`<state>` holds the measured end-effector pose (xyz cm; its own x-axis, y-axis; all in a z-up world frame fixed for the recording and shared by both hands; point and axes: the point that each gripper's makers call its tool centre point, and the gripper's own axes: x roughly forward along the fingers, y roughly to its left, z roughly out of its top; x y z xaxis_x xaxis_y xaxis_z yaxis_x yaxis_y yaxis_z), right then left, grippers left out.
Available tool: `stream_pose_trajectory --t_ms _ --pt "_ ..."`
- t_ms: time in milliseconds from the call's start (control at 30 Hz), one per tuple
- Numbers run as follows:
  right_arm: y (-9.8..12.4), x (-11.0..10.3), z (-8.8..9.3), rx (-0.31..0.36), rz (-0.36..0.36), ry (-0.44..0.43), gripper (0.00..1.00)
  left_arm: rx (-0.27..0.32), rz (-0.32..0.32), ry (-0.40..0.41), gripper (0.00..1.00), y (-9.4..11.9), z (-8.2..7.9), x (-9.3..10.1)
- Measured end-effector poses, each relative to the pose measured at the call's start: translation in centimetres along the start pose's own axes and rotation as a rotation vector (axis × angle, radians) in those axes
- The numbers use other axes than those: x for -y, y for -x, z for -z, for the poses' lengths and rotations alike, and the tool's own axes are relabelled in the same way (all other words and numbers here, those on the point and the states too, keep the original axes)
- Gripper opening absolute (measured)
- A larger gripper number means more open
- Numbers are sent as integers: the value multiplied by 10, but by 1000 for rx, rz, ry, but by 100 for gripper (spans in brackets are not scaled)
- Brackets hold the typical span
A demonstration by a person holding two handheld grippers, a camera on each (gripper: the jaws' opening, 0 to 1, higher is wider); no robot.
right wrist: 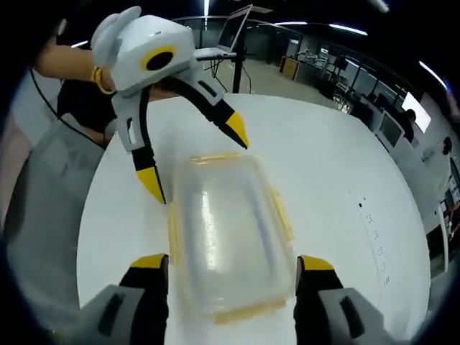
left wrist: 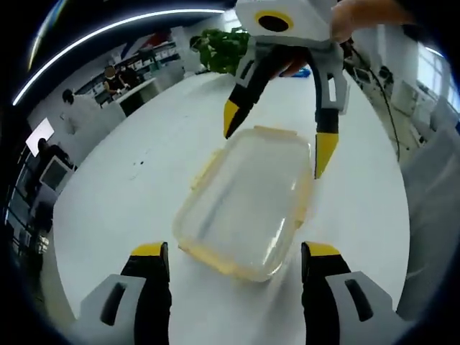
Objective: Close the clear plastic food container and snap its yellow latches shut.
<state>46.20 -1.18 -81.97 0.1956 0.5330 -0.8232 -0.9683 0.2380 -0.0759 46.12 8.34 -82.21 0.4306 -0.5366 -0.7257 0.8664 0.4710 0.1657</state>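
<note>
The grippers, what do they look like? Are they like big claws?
A bit like claws. The left gripper and right gripper each have a white boxy body with a yellow-ringed black circle, and two dark fingers with pointed yellow fingertips. In the right gripper view, the person's wrist wears a yellow band.

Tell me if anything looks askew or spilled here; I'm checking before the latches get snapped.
Nothing stands out. The clear container sits flat on the white table with its lid on, yellow latches still flared outward. No spill shows. Both grippers, left and right, are open.
</note>
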Motion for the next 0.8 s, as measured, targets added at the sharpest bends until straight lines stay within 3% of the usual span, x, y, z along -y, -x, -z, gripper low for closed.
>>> stream_pose_trajectory --t_ms 133,467,600,800 --pt "8 -2 5 37 29 -72 72 -9 -9 12 72 6 7 2" --pt "38 0 19 130 119 -248 72 28 -39 154 68 26 22 15" --pt "50 -1 20 191 156 -331 72 63 -49 211 68 32 21 21" --pt "59 -17 26 235 179 -390 72 101 -77 255 68 46 19 26"
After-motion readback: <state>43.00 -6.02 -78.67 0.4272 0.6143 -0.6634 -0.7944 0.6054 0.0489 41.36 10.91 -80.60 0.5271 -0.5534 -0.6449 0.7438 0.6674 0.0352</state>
